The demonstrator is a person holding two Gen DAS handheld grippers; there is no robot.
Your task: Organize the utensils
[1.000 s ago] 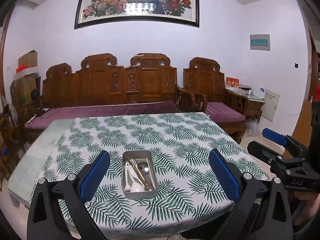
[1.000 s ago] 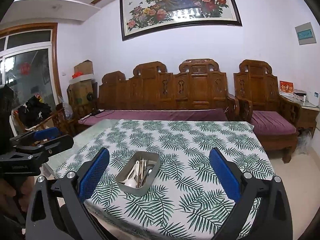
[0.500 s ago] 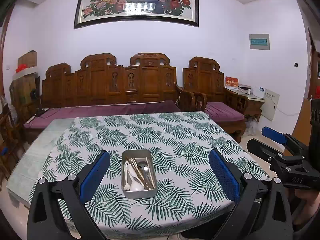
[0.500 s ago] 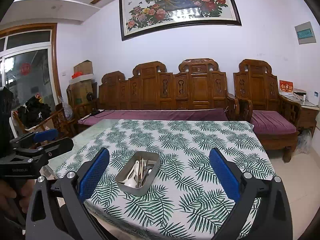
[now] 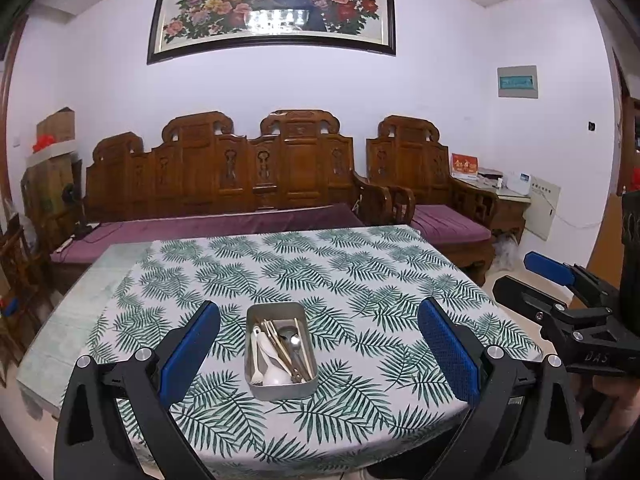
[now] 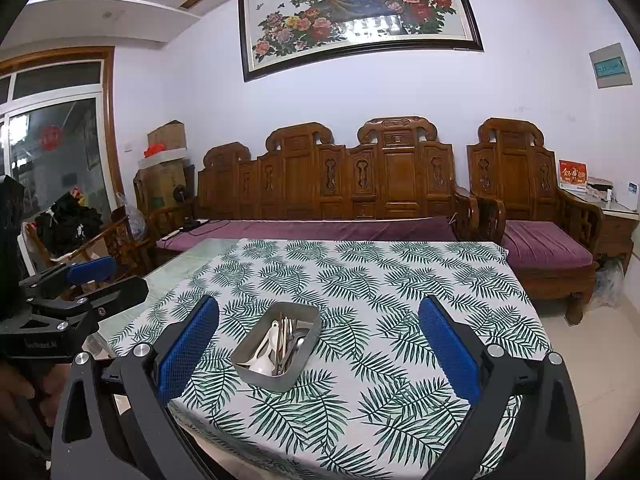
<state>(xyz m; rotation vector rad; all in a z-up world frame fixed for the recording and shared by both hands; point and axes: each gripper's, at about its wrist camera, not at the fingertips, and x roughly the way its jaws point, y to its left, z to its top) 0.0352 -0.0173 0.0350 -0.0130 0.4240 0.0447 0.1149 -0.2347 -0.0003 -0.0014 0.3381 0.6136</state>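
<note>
A grey metal tin (image 5: 280,388) stands near the front edge of the table with the leaf-print cloth (image 5: 360,280). It holds white spoons (image 5: 276,374), wooden chopsticks (image 5: 280,346) and a metal spoon (image 5: 294,340). The tin also shows in the right wrist view (image 6: 310,318). My left gripper (image 5: 318,352) is open and empty, held back from the table above the tin. My right gripper (image 6: 318,350) is open and empty, off the table's front right. Each gripper shows at the edge of the other's view: the right one (image 5: 560,280) and the left one (image 6: 84,280).
A carved wooden sofa (image 5: 240,176) with purple cushions stands behind the table, and a matching armchair (image 5: 424,184) to its right. Bare green table surface (image 5: 80,304) lies left of the cloth. Boxes and clutter (image 6: 160,168) stand at the far left.
Both grippers have drifted very slightly; the tin and its contents have not moved.
</note>
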